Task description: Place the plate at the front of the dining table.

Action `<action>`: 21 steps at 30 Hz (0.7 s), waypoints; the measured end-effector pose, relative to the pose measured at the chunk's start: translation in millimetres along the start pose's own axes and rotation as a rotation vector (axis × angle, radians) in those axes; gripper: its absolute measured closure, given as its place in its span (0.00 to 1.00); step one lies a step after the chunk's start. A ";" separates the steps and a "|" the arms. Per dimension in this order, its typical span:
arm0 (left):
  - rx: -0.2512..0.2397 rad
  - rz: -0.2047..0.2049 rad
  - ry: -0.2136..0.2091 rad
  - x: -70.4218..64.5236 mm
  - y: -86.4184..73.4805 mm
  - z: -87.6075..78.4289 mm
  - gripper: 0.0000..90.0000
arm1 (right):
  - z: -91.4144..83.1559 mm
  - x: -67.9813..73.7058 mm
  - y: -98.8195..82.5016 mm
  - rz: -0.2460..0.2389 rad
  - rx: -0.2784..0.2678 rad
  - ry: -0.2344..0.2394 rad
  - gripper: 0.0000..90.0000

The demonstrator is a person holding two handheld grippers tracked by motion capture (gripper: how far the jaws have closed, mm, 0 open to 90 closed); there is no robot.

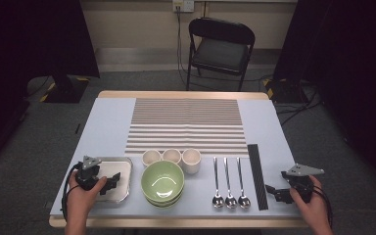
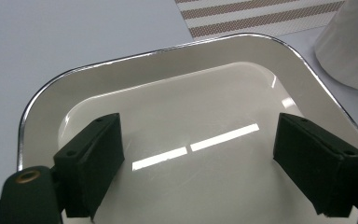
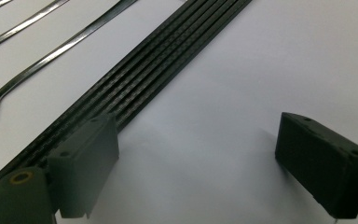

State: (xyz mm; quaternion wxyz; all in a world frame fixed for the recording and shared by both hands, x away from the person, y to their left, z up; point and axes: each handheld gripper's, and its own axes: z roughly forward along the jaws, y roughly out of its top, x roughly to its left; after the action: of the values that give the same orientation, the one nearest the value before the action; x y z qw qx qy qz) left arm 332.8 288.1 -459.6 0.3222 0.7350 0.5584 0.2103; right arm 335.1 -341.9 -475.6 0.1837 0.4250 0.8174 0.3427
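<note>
- Two hand-held grippers rest at the near edge of the table [image 1: 107, 117] in the high view: the left gripper [image 1: 111, 182] lies over the metal tray [image 1: 125, 166] at the near left, the right gripper [image 1: 273, 192] on bare tabletop at the near right, just beside the black ribbed strip [image 1: 257, 176].
- High view, centre: a stack of green bowls [image 1: 162, 183] stands just right of the tray; behind it, three white cups [image 1: 172, 157] form a row; three spoons [image 1: 230, 183] lie side by side between the bowls and the strip, bowls of the spoons toward the person. A striped placemat [image 1: 187, 125] covers the middle of the table, and a black folding chair [image 1: 220, 49] stands on the far side.
- Left gripper view: the left gripper [image 2: 200, 161] hovers over the tray [image 2: 42, 107], jaws spread wide with nothing between them; the glossy cream floor of the tray shows in the gap. One white cup [image 2: 349, 46] stands beyond the tray's far right corner, and a corner of the placemat [image 2: 261, 14] lies behind it.
- Right gripper view: the right gripper [image 3: 198, 163] has its jaws released and wide apart over bare tabletop, grasping nothing. The strip [image 3: 154, 70] runs diagonally past the left-hand jaw, which stands at its edge; whether they touch cannot be told. Handles of the spoons [image 3: 51, 46] lie beyond the strip at upper left.
</note>
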 end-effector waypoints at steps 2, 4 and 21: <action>0.016 -0.003 0.008 1.1 0.0 -2.1 0.18 | 0.0 -0.1 0.0 0.000 0.000 -0.001 0.14; 0.019 -0.001 0.011 1.8 0.7 -3.7 0.18 | 0.1 -0.1 0.0 0.001 -0.001 -0.001 0.14; 0.049 -0.020 -0.002 -0.1 5.9 -15.1 0.18 | 0.1 -0.1 -0.1 0.001 -0.001 0.000 0.14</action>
State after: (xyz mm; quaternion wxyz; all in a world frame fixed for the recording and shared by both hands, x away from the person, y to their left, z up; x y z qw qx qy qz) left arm 326.7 290.6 -444.8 0.3068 0.7372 0.5703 0.1928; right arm 335.2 -342.0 -475.7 0.1837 0.4254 0.8171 0.3431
